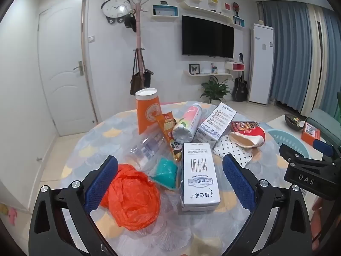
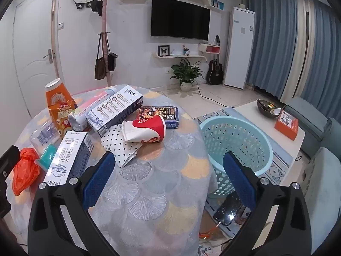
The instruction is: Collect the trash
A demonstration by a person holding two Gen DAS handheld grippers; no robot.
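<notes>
Trash lies on a round table (image 1: 213, 224) (image 2: 162, 183): an orange plastic bag (image 1: 132, 196) (image 2: 24, 173), a white milk carton (image 1: 199, 177) (image 2: 68, 155), a teal wrapper (image 1: 166, 173), a second carton (image 1: 215, 123) (image 2: 115, 109), a crushed red paper cup (image 1: 248, 137) (image 2: 145, 130), an orange cup (image 1: 148, 111) (image 2: 57, 98). My left gripper (image 1: 170, 185) is open above the bag and carton. My right gripper (image 2: 168, 177) is open and empty over the table's right edge; it also shows in the left wrist view (image 1: 307, 160).
A light blue laundry basket (image 2: 236, 145) (image 1: 287, 140) stands on the floor right of the table. A phone (image 2: 228, 211) lies on the floor below. A coffee table (image 2: 270, 123) holds an orange box (image 2: 287, 124) and a bowl. Sofa at right.
</notes>
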